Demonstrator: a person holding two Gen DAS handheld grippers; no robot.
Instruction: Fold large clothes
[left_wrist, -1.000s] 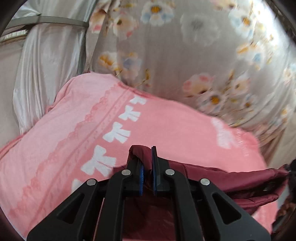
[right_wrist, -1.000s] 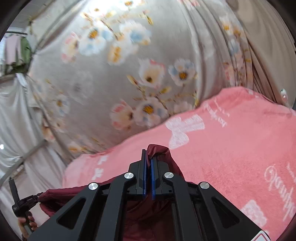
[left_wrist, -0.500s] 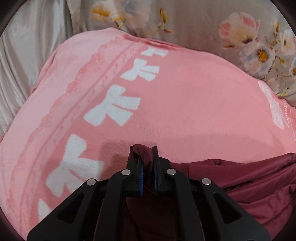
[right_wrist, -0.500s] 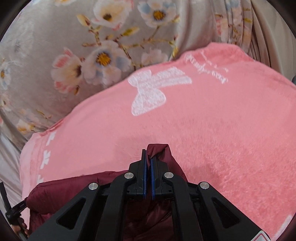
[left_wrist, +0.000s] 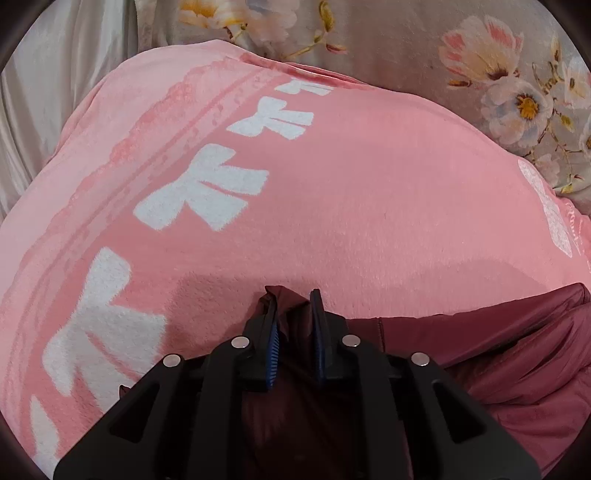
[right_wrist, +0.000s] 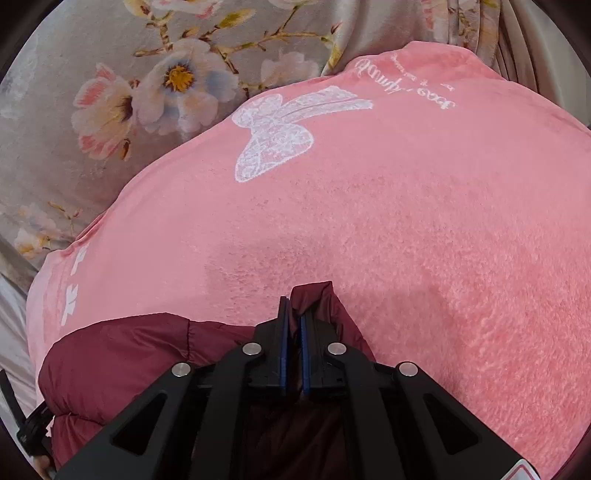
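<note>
Blue-padded grippers: two. The left gripper (left_wrist: 293, 314) has its jaws parted, with a maroon fold loose between them; the right gripper (right_wrist: 292, 314) is clenched on a maroon fold.
Garment: one maroon jacket (left_wrist: 498, 339), lying near, on the pink blanket (left_wrist: 351, 192).
Long axis: left to right, between the grippers.
Blanket: one, with white bows.
Far: floral fabric (right_wrist: 110, 92).

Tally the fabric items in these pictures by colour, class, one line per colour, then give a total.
Maroon: 1, the jacket
Pink: 1, the bow-print blanket
Grey floral: 1, the sheet
Silvery white: 1, the satin cloth
Total: 4
</note>
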